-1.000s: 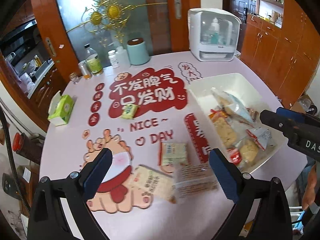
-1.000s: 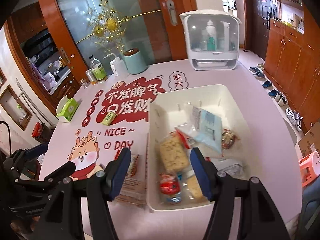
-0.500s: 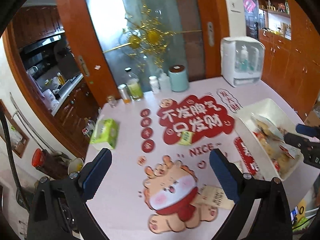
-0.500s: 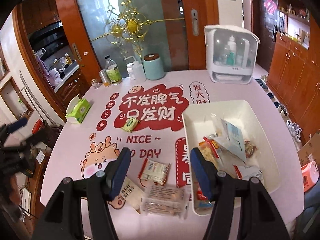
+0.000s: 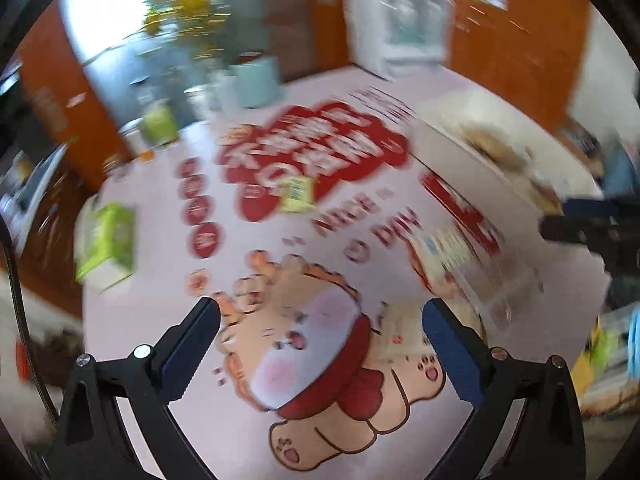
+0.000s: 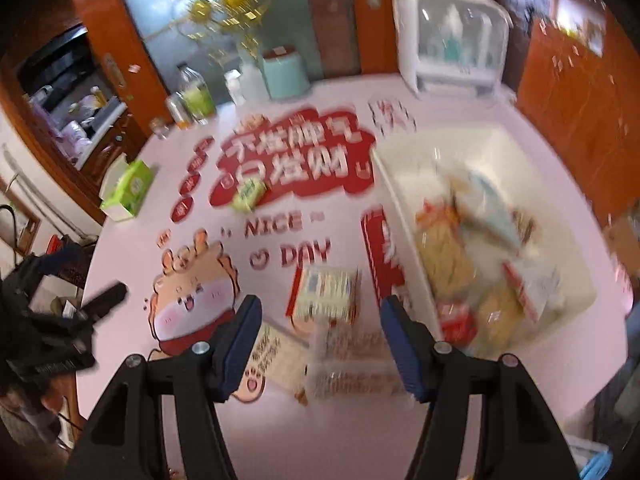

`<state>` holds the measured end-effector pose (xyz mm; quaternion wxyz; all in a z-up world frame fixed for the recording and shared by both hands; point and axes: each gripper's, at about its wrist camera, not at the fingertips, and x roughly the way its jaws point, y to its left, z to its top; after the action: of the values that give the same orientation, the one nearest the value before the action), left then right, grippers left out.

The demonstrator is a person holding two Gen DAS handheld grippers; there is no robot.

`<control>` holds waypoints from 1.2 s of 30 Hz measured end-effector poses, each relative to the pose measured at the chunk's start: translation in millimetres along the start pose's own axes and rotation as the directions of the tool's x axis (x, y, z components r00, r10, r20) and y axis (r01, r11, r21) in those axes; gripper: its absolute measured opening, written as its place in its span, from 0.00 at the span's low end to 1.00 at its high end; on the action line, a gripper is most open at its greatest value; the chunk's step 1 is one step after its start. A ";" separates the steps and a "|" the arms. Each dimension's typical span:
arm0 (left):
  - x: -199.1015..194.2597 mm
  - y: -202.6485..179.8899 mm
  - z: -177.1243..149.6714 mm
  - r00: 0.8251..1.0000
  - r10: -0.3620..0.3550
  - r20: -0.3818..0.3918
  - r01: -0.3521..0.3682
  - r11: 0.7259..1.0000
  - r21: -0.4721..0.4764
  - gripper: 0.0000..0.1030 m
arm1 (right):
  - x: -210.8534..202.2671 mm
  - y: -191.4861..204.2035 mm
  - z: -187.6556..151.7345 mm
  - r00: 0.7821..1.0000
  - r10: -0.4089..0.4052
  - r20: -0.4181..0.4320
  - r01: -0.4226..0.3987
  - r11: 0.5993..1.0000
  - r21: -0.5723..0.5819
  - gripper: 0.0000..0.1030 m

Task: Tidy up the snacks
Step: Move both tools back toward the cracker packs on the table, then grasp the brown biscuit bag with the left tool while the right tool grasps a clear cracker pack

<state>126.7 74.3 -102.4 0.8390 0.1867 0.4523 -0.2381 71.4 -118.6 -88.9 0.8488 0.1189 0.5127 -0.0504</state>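
1. Both views are smeared by motion blur; fine detail on the packets cannot be read.
2. Left gripper [image 5: 320,332]: jaws spread wide, nothing between them. It hangs over the cartoon animal [image 5: 312,356] printed on the pink table [image 5: 140,320].
3. Right gripper [image 6: 320,328]: jaws spread, nothing pinched. It points down at the near part of the table.
4. Red-edged snack packet [image 6: 326,294]: flat on the table, just beyond the right gripper's fingertips and in line with the gap between them, not touching either pad. In the left view the same packet [image 5: 444,256] sits up and to the right of the left gripper, well apart from it.
5. Clear-wrapped biscuit pack [image 6: 356,364]: on the table below the right gripper's gap, close to the right finger; too blurred to tell whether it touches.
6. Pale flat packet [image 6: 276,356]: beside the biscuit pack, on the cartoon's foot, near the right gripper's left finger.
7. Small green-yellow packet [image 6: 249,195]: alone on the red lettering, far from both grippers; also seen in the left view [image 5: 297,194].
8. White bin [image 6: 404,200]: right of the loose packets, holding a heap of snacks [image 6: 472,248].
9. Green tissue box [image 6: 128,190]: at the table's left edge.
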 end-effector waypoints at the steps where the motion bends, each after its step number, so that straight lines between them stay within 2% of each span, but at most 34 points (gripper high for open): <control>1: 8.9 -8.7 -2.4 1.000 -0.018 -0.007 0.018 0.998 0.054 0.98 | 4.5 -2.2 -4.7 1.000 -0.004 -0.014 0.004 1.000 0.021 0.61; 4: 31.1 -31.2 -6.8 0.998 -0.063 -0.025 0.066 0.978 0.198 0.98 | 20.0 -12.4 -21.7 0.998 -0.017 -0.060 0.024 0.994 0.102 0.61; 8: 55.3 -54.7 -8.0 0.991 -0.129 -0.039 0.135 0.924 0.358 0.98 | 35.8 -26.3 -41.5 0.993 -0.029 -0.114 0.054 0.973 0.223 0.62; 11: 72.9 -73.1 -10.2 0.985 -0.167 -0.051 0.171 0.863 0.476 0.98 | 48.6 -36.8 -57.1 0.988 -0.007 -0.154 0.058 0.941 0.332 0.68; 12: 79.8 -81.5 -12.2 0.982 -0.179 -0.065 0.187 0.833 0.521 0.98 | 51.2 -40.5 -60.8 0.987 0.004 -0.163 0.057 0.929 0.365 0.68; 15: 94.0 -97.9 -18.1 0.975 -0.203 -0.090 0.215 0.765 0.607 0.98 | 59.3 -53.6 -70.1 0.985 0.059 -0.165 0.028 0.876 0.481 0.72; 16: 100.2 -103.2 -19.7 0.974 -0.202 -0.100 0.219 0.744 0.631 0.98 | 62.1 -58.4 -72.9 0.984 0.076 -0.163 0.020 0.855 0.519 0.78; 18: 113.2 -110.8 -22.5 0.976 -0.184 -0.116 0.214 0.717 0.663 0.98 | 67.7 -67.0 -77.0 0.982 0.103 -0.157 0.008 0.813 0.583 0.80; 20: 123.5 -111.8 -21.0 0.975 -0.181 -0.126 0.219 0.714 0.665 0.99 | 73.5 -75.2 -81.0 0.981 0.131 -0.143 -0.008 0.763 0.646 0.81; 22: 131.6 -107.5 -14.0 0.966 -0.212 -0.148 0.257 0.738 0.624 0.99 | 78.6 -81.9 -84.5 0.980 0.150 -0.131 -0.016 0.714 0.700 0.81; 24: 141.1 -101.9 -5.7 0.961 -0.215 -0.175 0.277 0.782 0.558 0.99 | 82.0 -86.1 -86.5 0.979 0.159 -0.126 -0.017 0.684 0.730 0.82; 27: 155.0 -84.4 8.3 0.954 -0.199 -0.224 0.277 0.875 0.397 0.95 | 84.7 -88.1 -87.4 0.981 0.150 -0.122 -0.008 0.664 0.748 0.82; 29: 160.3 -72.3 11.0 0.937 -0.229 -0.263 0.306 0.902 0.303 0.92 | 85.6 -89.2 -86.0 0.981 0.151 -0.119 -0.009 0.655 0.755 0.82; 31: 160.8 -64.2 10.1 0.928 -0.255 -0.272 0.327 0.907 0.266 0.90 | 88.2 -90.1 -83.8 0.981 0.152 -0.120 -0.008 0.649 0.760 0.82; 32: 160.0 -62.4 8.5 0.924 -0.266 -0.273 0.340 0.900 0.273 0.90 | 88.9 -89.8 -82.7 0.981 0.154 -0.118 -0.010 0.646 0.763 0.82; 34: 155.6 -61.9 4.1 0.913 -0.295 -0.281 0.378 0.870 0.315 0.90 | 89.7 -88.9 -80.8 0.981 0.155 -0.115 -0.013 0.647 0.763 0.82; 36: 146.8 -65.7 -0.9 0.898 -0.331 -0.290 0.426 0.819 0.384 0.90 | 90.8 -86.9 -77.9 0.981 0.155 -0.116 -0.014 0.654 0.757 0.82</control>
<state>158.8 -12.8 -233.7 0.6579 0.3003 0.5012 -0.4751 29.1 -179.5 -216.9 0.6779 0.4869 0.5101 -0.2078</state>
